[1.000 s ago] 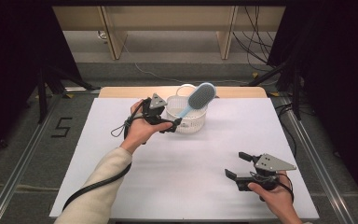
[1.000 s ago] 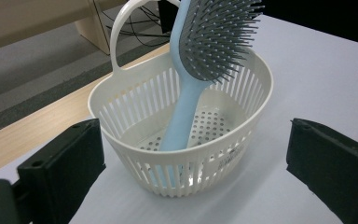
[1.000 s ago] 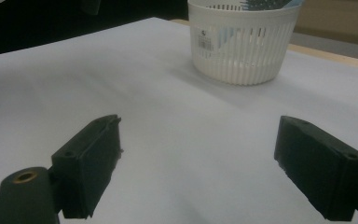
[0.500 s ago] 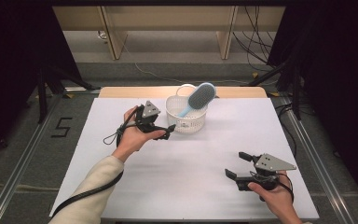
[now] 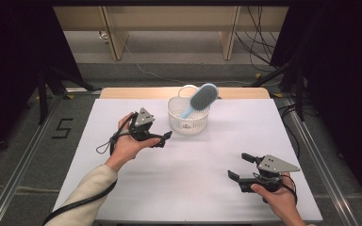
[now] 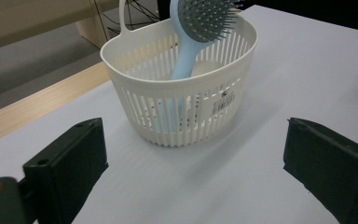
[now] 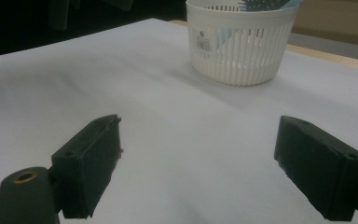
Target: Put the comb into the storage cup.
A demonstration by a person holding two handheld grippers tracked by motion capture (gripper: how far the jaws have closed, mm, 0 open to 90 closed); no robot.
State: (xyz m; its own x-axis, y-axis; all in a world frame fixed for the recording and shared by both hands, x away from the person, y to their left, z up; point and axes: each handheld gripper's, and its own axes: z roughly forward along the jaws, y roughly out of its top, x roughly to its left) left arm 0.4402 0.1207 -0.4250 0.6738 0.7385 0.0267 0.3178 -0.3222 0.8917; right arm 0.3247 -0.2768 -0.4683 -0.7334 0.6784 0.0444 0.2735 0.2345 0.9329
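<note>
Both the left gripper and right gripper hold jaws spread, hairbrush standing in the basket.

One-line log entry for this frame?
left gripper: open, empty, beside basket | right gripper: open, empty, near table edge | hairbrush: handle-down in basket

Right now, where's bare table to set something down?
Bare white table runs between the left gripper and right gripper, and right of the basket. It is tight between the left gripper and the basket holding the brush.
</note>
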